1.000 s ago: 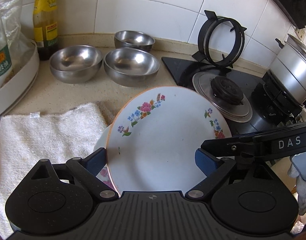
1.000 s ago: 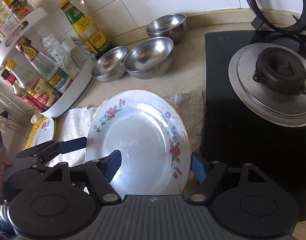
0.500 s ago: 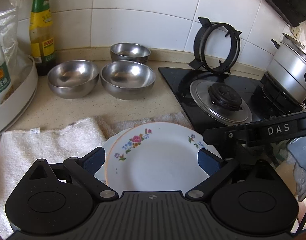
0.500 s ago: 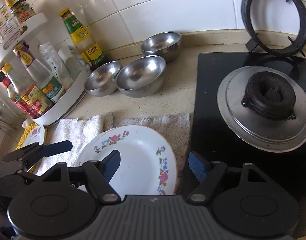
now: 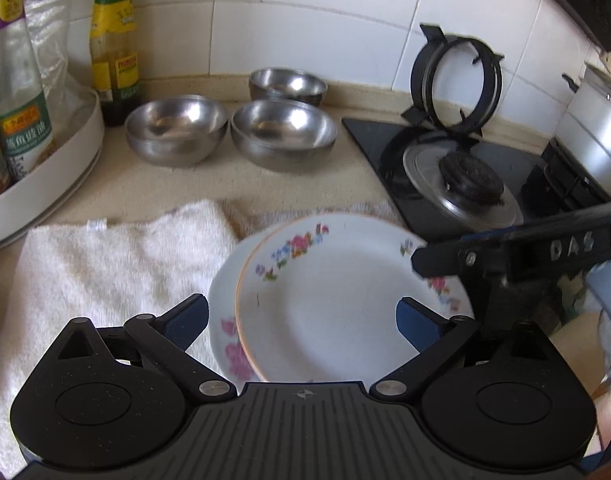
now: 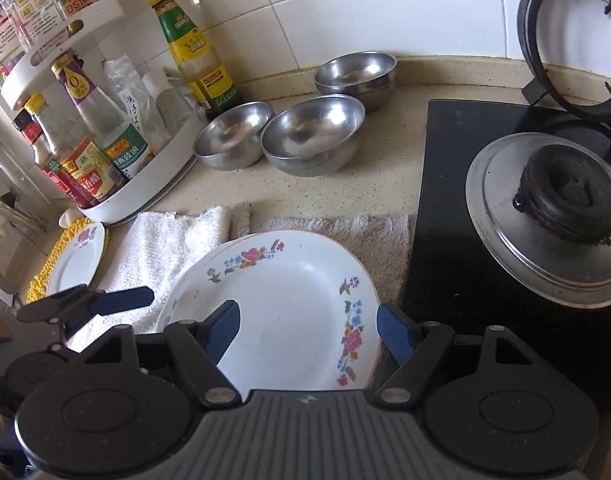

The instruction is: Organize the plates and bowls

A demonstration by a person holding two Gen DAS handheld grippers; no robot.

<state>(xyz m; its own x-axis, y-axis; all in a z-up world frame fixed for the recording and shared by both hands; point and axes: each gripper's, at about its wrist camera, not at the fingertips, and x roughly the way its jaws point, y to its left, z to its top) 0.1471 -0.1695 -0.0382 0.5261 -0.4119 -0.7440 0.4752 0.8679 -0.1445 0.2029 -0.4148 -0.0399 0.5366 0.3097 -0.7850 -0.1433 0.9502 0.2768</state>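
The floral plate (image 5: 333,304) lies on a second floral plate (image 5: 225,312), whose rim shows at the left under it; both rest on the towels, a white towel (image 5: 105,264) to the left and a beige towel (image 6: 369,236) at the far right, near the front of the speckled countertop (image 5: 153,184). The left gripper (image 5: 301,318) stands wide, its blue pads either side of the top plate and neither pressing on it; nothing is gripped. The right gripper (image 6: 309,326) is partly spread, its left blue pad over the plate's face and its right pad just off the rim at the right; whether either pad touches the china I cannot tell, and the plate lies flat on the one below.

Far behind the towels stand three steel bowls: the left bowl (image 5: 176,130) and the middle bowl (image 5: 284,132) side by side, nearly touching, and the back bowl (image 5: 288,85) beyond them by the tiled wall; all sit upright and empty. A small floral plate (image 6: 75,264) rests on a yellow mat (image 6: 41,280) at the far left edge of the right wrist view, apart from the stack. A white condiment rack (image 6: 153,172) with bottles stands at the left; a green-capped sauce bottle (image 5: 113,40) is beside it against the wall. To the right is the black gas hob (image 6: 445,208) with its burner (image 6: 569,196); a pan support ring (image 5: 455,80) leans upright on the wall.
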